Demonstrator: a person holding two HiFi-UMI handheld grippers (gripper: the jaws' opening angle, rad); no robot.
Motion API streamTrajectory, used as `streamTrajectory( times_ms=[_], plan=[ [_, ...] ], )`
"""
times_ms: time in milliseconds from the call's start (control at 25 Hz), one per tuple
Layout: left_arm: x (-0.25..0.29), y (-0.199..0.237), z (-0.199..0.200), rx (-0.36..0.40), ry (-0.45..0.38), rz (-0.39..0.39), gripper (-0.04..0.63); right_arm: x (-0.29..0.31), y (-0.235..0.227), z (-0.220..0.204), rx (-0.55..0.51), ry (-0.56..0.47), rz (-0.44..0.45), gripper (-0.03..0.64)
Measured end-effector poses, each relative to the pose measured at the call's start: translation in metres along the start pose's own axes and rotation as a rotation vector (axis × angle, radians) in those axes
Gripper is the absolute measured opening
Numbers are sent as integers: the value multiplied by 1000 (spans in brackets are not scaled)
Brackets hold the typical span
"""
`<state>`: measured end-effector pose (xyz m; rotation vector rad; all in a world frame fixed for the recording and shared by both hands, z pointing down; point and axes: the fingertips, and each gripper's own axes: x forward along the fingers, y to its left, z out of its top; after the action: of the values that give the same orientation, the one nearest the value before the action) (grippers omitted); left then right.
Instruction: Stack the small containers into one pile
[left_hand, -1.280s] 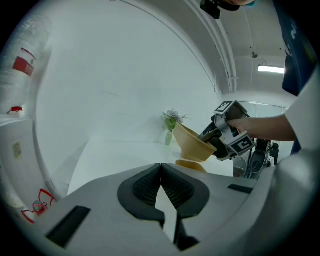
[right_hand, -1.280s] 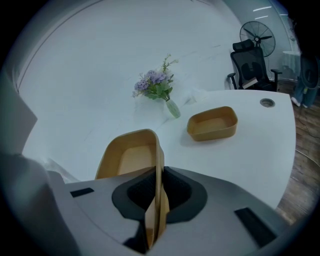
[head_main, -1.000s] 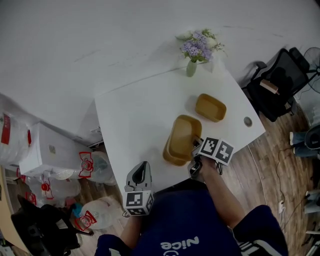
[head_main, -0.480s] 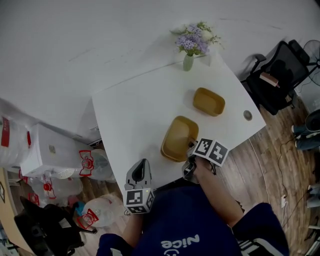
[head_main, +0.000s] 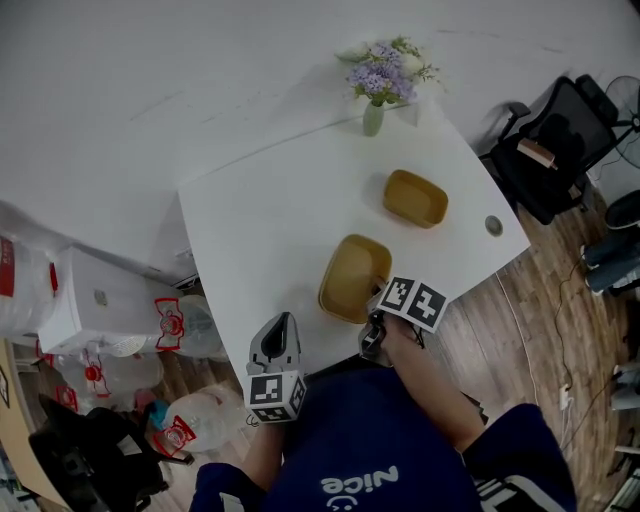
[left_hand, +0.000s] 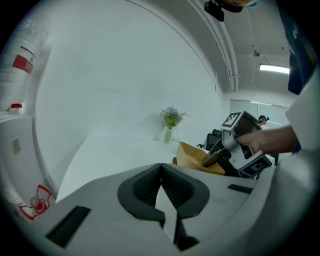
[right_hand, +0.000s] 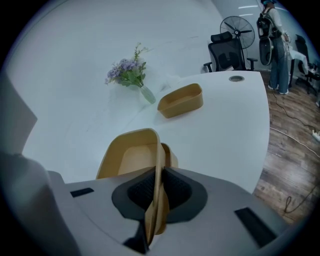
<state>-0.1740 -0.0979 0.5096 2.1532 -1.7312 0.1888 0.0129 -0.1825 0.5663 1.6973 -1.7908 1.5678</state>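
Three tan containers are on the white table (head_main: 258, 222). The lone container (head_main: 415, 198) lies centre right. The right gripper (head_main: 372, 302) pinches a wall of the held container (head_main: 352, 275), which is nested over the third container (right_hand: 171, 155) by the lower edge. The left gripper (head_main: 283, 325), jaws together and empty, hangs off that edge. One flower vase (head_main: 372, 118) stands at the top edge, and the table's left half is open.

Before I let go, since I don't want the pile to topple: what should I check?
1. Right hand-held gripper shut on the upper container's wall: ok.
2. Upper container fully seated in the lower container: cannot tell.
3. Third container free on the table: ok.
4. Left hand-held gripper shut, empty, apart from all three: ok.
5. Vase standing apart from the containers: ok.
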Motion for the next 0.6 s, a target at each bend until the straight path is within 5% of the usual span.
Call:
streamTrajectory(
  times_ms=[600],
  plan=[
    [12,4,-4,-1,15,5,20,9,1,-4,15,18,-3,60]
  ],
)
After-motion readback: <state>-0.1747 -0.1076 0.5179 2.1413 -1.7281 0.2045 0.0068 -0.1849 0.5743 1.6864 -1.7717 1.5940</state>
